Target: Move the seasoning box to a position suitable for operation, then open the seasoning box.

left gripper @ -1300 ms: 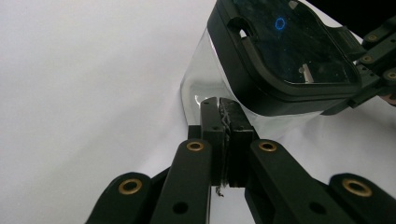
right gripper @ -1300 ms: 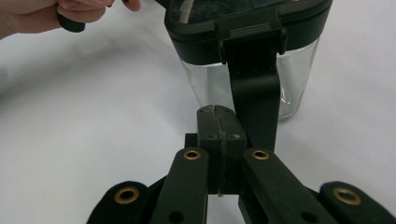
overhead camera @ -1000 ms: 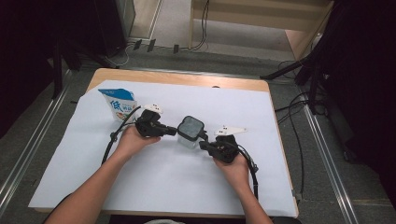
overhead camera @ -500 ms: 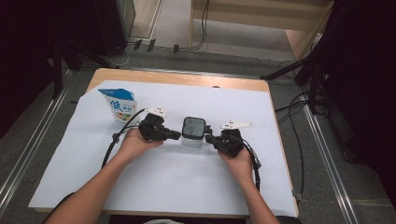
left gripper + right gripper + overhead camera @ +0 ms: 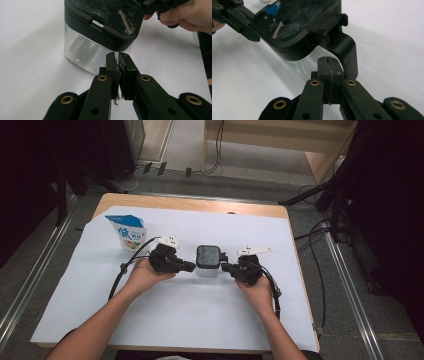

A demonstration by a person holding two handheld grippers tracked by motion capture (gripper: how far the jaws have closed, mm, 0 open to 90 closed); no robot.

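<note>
A clear box with a black lid (image 5: 208, 257) stands in the middle of the white sheet. My left gripper (image 5: 193, 266) points at its left side; in the left gripper view its tips (image 5: 118, 56) sit just short of the clear wall (image 5: 82, 52). Its jaws have just been opening to a narrow crack, with nothing between them. My right gripper (image 5: 223, 266) comes in from the right. Its pads (image 5: 327, 60) are pressed together and empty, close under the lid's black latch handle (image 5: 345, 47).
A blue and white carton (image 5: 127, 232) stands at the back left of the white sheet (image 5: 175, 320). The wooden table edge (image 5: 190, 202) runs along the far side. Cables trail from both grippers toward the person's forearms.
The right hand has shifted slightly toward the far side and now sits level with the box. The left gripper has kept its place beside the box.
</note>
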